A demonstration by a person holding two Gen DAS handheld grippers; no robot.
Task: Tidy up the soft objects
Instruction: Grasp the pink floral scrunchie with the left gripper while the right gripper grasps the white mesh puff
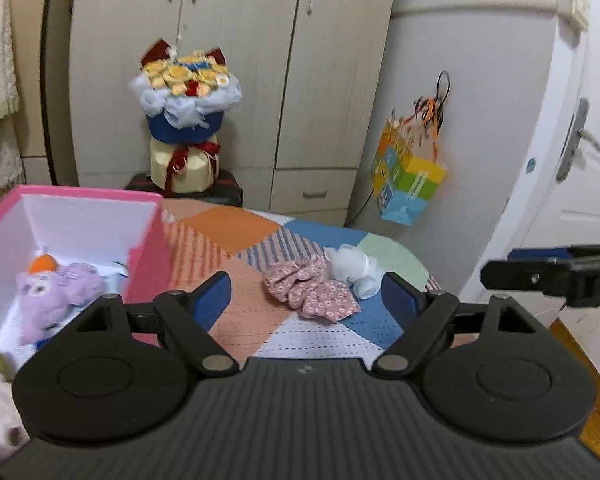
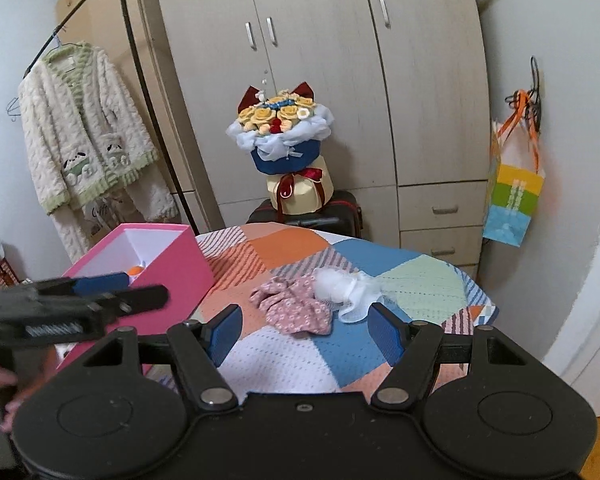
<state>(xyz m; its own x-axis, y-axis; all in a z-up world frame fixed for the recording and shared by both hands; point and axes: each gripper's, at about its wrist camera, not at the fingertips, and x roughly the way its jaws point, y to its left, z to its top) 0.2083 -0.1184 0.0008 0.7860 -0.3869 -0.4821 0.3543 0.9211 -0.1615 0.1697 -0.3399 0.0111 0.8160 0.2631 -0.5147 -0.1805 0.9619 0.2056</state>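
Note:
A pink floral scrunchie [image 1: 312, 290] [image 2: 293, 306] and a white gauzy scrunchie [image 1: 354, 268] [image 2: 346, 288] lie side by side on the patchwork table [image 1: 235, 224] [image 2: 291, 242]. A pink box [image 1: 79, 216] [image 2: 167, 268] stands at the left with a purple plush toy [image 1: 55, 296] inside. My left gripper [image 1: 306, 300] is open and empty, just short of the scrunchies. My right gripper [image 2: 306, 332] is open and empty, also in front of them. Each gripper shows at the edge of the other's view, the right [image 1: 556, 274] and the left [image 2: 71, 304].
A bouquet [image 1: 183, 120] [image 2: 283, 148] stands on a dark suitcase [image 2: 340, 210] behind the table, in front of a wardrobe [image 2: 320, 60]. A colourful gift bag [image 1: 410, 176] [image 2: 514, 200] hangs on the right wall. A fluffy jacket [image 2: 87, 128] hangs at the left. A door [image 1: 580, 140] is at the right.

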